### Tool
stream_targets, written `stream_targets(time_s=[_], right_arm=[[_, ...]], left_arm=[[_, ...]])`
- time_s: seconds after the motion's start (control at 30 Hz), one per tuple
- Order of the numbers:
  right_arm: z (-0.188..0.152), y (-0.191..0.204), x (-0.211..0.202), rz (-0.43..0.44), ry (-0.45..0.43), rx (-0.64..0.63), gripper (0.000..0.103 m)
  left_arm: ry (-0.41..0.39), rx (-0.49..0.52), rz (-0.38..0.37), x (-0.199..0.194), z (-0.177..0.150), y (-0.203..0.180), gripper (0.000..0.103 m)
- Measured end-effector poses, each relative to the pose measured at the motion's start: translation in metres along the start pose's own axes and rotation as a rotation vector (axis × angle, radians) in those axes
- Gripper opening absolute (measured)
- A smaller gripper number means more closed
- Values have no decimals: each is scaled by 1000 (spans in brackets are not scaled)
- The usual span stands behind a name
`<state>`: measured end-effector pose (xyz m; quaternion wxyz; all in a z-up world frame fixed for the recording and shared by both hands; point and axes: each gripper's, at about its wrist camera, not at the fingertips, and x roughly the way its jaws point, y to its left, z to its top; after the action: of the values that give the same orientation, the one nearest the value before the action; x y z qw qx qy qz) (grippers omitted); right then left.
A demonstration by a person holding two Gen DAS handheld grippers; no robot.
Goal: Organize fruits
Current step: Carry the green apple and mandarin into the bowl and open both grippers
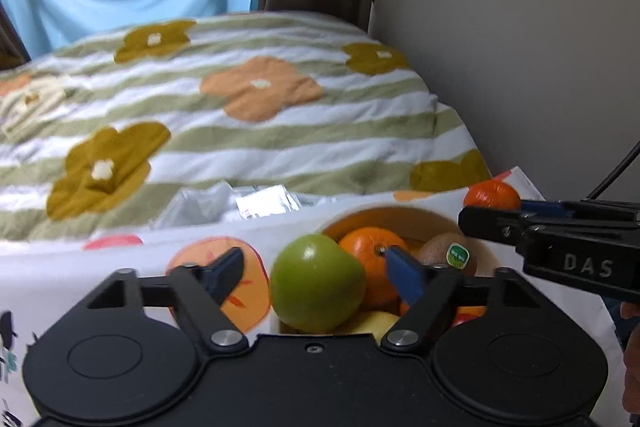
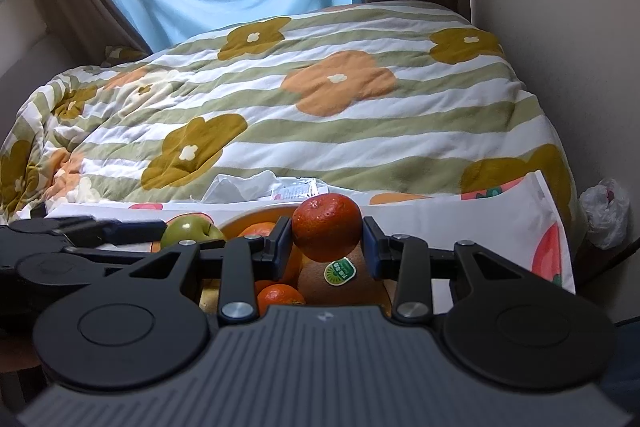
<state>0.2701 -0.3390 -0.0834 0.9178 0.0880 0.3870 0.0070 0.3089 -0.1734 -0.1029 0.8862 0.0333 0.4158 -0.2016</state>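
Here the left gripper (image 1: 316, 275) has its jaws spread wide around a green apple (image 1: 318, 283), neither finger visibly touching it. The apple sits at the near left rim of the wooden bowl (image 1: 404, 217), against an orange (image 1: 374, 259) and near a stickered kiwi (image 1: 448, 251). The right gripper (image 2: 326, 237) clamps a tangerine (image 2: 326, 227), held above the bowl's far side over the fruit-print cloth (image 2: 460, 223).

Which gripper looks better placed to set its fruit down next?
Probably the right gripper: its fingers clamp the mandarin directly above the bowl. The left gripper sits wide open around the green apple, not gripping it.
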Motion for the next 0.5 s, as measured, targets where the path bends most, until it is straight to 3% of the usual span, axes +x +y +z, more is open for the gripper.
stream_targets(time_s=[0.5], right_arm=[[10, 8, 18, 10, 8, -32, 52]], left_arm=[[-54, 15, 82, -44, -7, 9, 84]])
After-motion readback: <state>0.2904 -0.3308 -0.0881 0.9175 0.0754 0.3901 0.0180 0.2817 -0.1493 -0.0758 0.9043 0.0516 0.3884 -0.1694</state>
